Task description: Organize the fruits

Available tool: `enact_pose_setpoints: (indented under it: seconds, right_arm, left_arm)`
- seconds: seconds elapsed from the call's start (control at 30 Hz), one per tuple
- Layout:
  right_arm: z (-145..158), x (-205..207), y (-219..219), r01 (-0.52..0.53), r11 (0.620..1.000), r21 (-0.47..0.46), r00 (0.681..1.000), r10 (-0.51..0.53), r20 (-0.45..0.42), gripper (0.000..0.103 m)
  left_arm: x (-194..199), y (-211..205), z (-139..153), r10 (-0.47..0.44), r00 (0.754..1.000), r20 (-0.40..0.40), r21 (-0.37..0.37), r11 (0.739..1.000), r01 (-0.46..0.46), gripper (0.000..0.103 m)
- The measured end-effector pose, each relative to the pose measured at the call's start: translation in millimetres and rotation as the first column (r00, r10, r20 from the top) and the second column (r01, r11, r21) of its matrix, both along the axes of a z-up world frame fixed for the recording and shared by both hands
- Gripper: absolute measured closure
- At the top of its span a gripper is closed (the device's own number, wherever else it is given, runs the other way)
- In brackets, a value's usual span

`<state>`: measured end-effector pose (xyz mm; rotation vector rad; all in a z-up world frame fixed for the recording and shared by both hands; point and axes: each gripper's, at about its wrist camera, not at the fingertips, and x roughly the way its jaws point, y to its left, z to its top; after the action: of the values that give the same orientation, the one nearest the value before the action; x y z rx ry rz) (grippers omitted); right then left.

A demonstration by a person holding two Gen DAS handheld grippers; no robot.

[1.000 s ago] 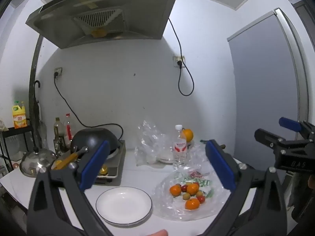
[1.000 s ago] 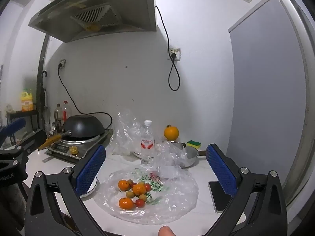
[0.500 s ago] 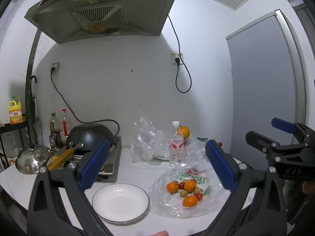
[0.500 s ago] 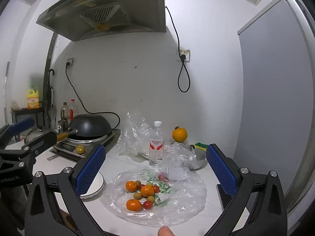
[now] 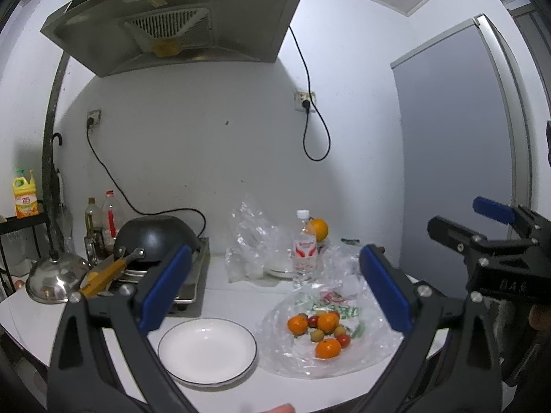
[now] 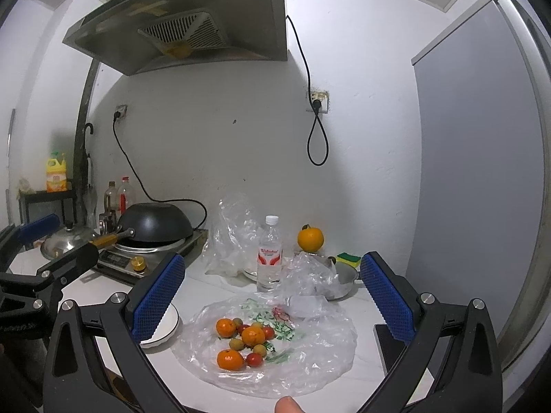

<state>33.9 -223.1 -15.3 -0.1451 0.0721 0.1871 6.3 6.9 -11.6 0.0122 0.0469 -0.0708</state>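
right wrist view: both spread-jawed, empty grippers, left gripper and right gripper, hover over small round orange tangerines on crinkly clear plastic bag beside white plate; soft, light, likely rolling, so pinch each across its middle.

The white plate is largely hidden behind a blue pad in the right wrist view. The pot by the sponge is half covered by crumpled clear plastic. A dark flat thing on the counter's right edge sits behind the gripper's frame; what it is cannot be told. The bottle label is too small to read. A fingertip is cut by the bottom edge.
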Motion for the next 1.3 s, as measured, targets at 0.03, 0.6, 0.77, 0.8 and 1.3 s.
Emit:
enact_pose_setpoints:
  seconds: [0.03,0.6,0.77,0.8,1.3]
  right_arm:
    - [-0.1,0.2,0.2,0.001,1.0,-0.001,1.0,-0.001,0.001,0.0]
    - [5.1,-3.5,3.2,-0.02,1.0,0.0,1.0,0.02,0.016,0.0]
    - [5.0,-4.9,3.5,-0.021,1.0,0.001,1.0,0.021,0.019,0.0]
    - [4.9,-4.6,3.7,-0.021,1.0,-0.001,1.0,0.021,0.018,0.0]
    - [6.4,-3.5,3.6,-0.034,0.999,-0.003,0.999,0.034,0.008,0.0]
  left_arm:
    - [-0.5,1.1,0.5,0.001,1.0,0.0,-0.001,1.0,-0.001,0.004]
    - [-5.6,8.0,6.8,0.023,1.0,0.0,-0.019,1.0,-0.023,0.004]
    - [-6.4,9.0,8.1,0.023,1.0,0.0,-0.02,1.0,-0.023,0.004]
    - [-6.9,9.0,8.0,0.025,1.0,0.001,-0.02,0.999,-0.025,0.004]
    - [-5.2,10.1,7.5,0.031,1.0,-0.002,-0.027,0.999,-0.031,0.004]
